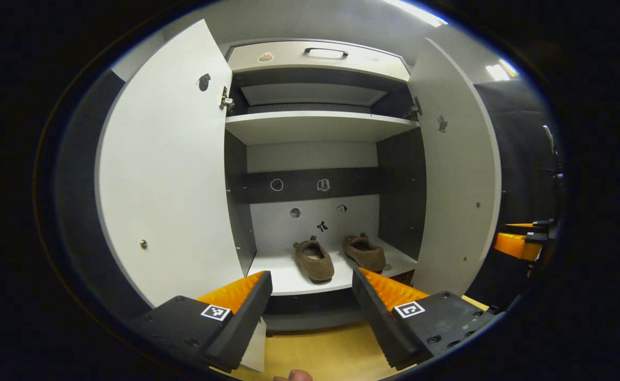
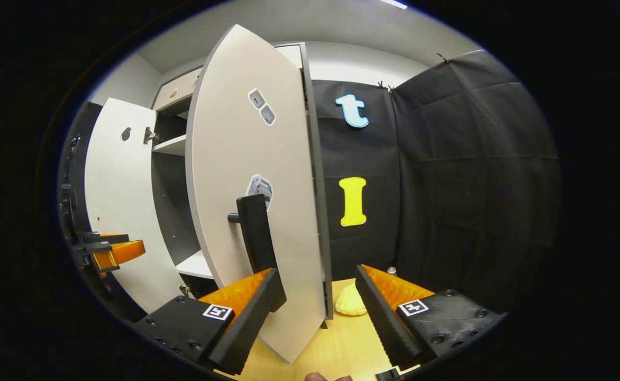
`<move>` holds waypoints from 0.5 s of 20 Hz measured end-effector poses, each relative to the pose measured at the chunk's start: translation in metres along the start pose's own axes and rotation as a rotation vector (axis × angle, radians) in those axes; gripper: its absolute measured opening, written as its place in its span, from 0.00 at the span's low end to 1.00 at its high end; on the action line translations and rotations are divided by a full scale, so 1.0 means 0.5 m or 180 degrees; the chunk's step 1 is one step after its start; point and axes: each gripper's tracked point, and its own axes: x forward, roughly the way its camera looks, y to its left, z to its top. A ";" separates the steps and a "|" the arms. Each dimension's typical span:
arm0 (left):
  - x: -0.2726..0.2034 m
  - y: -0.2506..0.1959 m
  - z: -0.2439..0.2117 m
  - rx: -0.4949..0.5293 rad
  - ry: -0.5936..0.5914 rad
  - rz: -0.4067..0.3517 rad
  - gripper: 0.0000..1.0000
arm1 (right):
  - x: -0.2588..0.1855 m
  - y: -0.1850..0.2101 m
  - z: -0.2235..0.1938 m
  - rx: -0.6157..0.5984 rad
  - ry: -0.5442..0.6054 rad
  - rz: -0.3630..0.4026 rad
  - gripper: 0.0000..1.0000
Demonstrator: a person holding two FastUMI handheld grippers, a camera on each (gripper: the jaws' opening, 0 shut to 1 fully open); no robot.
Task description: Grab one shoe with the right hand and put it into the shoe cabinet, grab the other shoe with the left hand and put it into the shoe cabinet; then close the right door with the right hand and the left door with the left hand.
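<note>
Two brown shoes, one [image 1: 314,260] on the left and one [image 1: 364,252] on the right, stand side by side on the bottom shelf [image 1: 289,280] of the open shoe cabinet. Its left door [image 1: 167,174] and right door [image 1: 455,174] both stand swung out. My left gripper [image 1: 311,288] is open in front of the shelf, holding nothing. My right gripper [image 2: 318,286] is open beside the right door [image 2: 257,201], whose outer face carries a dark handle [image 2: 255,230] just above the left finger. The other gripper [image 2: 111,251] appears at the far left of the right gripper view.
An upper shelf [image 1: 315,124] and a drawer with a handle [image 1: 326,51] sit above. The floor [image 2: 342,338] is pale wood. A yellow floppy object [image 2: 353,302] lies on it by the cabinet's right side. Black cloth wall [image 2: 474,185] closes off the right.
</note>
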 end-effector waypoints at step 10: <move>-0.106 0.080 -0.022 -0.0039 0.0029 0.0086 0.97 | 0.081 0.155 -0.017 0.0037 0.0028 0.0142 0.98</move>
